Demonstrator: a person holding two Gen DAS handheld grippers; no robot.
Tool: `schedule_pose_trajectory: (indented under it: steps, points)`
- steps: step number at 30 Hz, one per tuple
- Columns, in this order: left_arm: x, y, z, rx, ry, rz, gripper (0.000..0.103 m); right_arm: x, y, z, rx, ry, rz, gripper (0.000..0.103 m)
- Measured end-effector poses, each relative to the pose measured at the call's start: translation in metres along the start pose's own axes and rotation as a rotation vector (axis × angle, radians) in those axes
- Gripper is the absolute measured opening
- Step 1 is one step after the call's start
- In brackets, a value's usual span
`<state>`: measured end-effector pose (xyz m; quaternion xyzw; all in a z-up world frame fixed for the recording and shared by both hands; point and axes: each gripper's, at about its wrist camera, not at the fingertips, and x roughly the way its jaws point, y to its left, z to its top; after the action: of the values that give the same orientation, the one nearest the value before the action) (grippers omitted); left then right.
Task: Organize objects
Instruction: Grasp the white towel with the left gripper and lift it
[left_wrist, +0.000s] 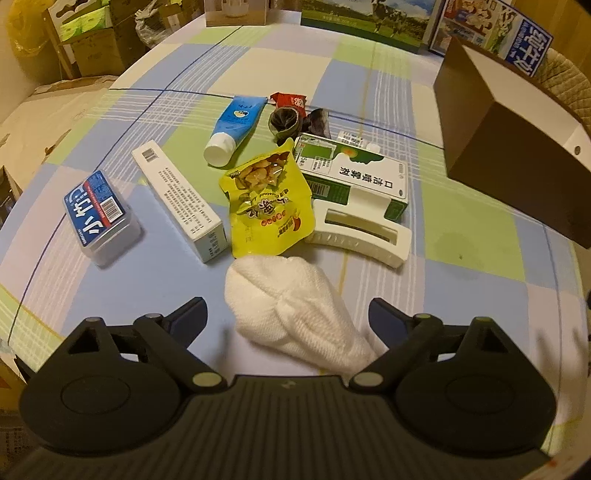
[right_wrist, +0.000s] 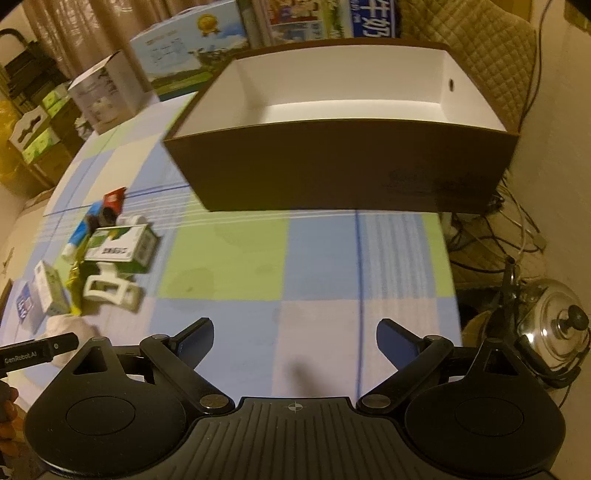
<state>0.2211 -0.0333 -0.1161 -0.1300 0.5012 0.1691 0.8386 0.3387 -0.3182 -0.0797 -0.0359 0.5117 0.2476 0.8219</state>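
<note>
Brown box (right_wrist: 343, 162), white-lined and holding nothing visible, stands at the far right of the tabletop (right_wrist: 325, 277). Loose items cluster well apart: white sock (left_wrist: 291, 314) between the wide left gripper (left_wrist: 288, 321) fingers, untouched; right gripper (right_wrist: 295, 339) wide, empty.

Checked blue-green cloth tablecloth (left_wrist: 461, 206): matt, woven. White knitted cloth bundle (left_wrist: 291, 314): ribbed, soft. Yellow snack pouch (left_wrist: 266, 206): glossy, crinkled foil. Brown cardboard box (right_wrist: 332, 170): matt outside, smooth white inside. Steel kettle (right_wrist: 550, 317): polished.
</note>
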Motion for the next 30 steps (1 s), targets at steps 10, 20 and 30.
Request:
schedule_pose_trajectory:
  steps: [10, 20, 30]
  points:
    - [0.02, -0.004, -0.005, -0.039, 0.01, 0.054, 0.059, 0.009, -0.013, 0.003, -0.062, -0.003, 0.045, 0.086]
    - [-0.001, 0.008, -0.017, -0.016, -0.029, 0.054, 0.039, 0.026, 0.012, 0.012, -0.162, -0.018, 0.159, 0.076]
    - [-0.045, 0.038, -0.007, -0.021, -0.089, 0.073, 0.039, 0.042, 0.092, 0.016, -0.41, -0.079, 0.361, 0.057]
